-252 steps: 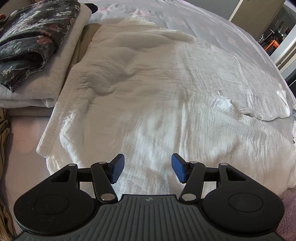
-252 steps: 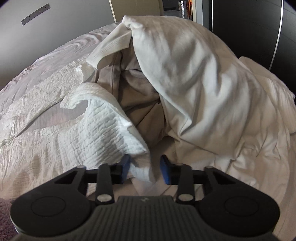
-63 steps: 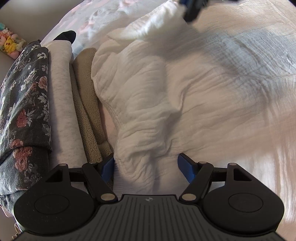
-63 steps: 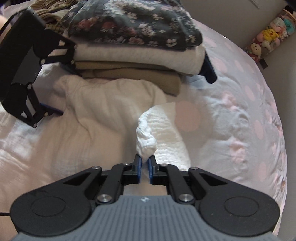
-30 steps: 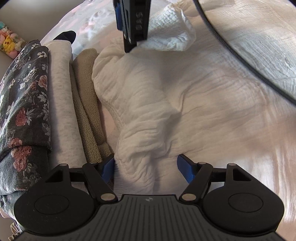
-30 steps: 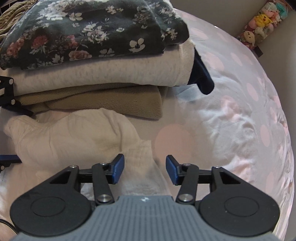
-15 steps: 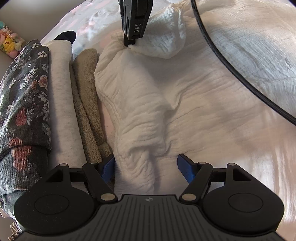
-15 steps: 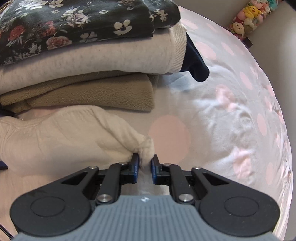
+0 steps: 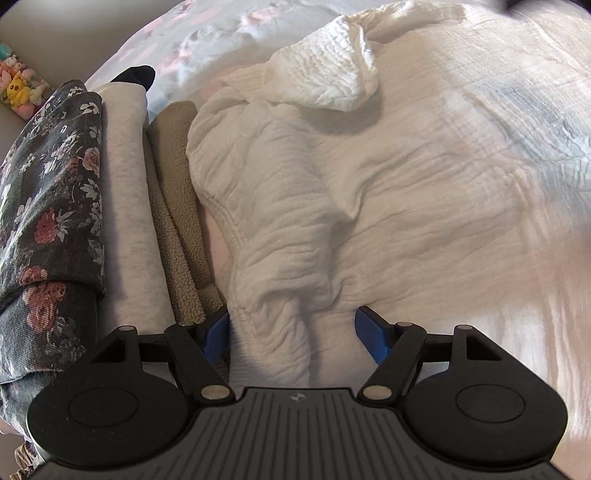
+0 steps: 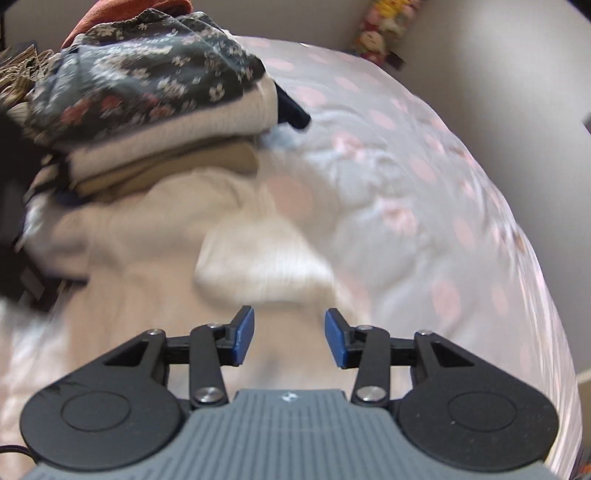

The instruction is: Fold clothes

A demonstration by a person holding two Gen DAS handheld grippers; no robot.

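Left wrist view: left gripper at 6 o'clock, jaws spread wide, blue pads either side of a bunched ridge of the cream crinkled garment, not clamped on it; left pad sits down in the gap beside the folded pile. The garment spreads across the bed from centre out to 3 o'clock, with a whiter folded-over corner lying on top at 12 o'clock. Folded stack at 9 o'clock: dark floral garment, light grey knit, tan fleece, the fleece just beside the cream garment's hem. Spotted bedsheet at 11 o'clock, plush toys at 10 o'clock. Right wrist view, motion-blurred: right gripper at 6 o'clock, fingers apart, nothing between them, above the cream garment. The whiter folded corner is just ahead of the pads at centre. Folded stack at 10–11 o'clock, floral piece on top. Pink-dotted sheet from 1 to 4 o'clock, plush toys at 1 o'clock.
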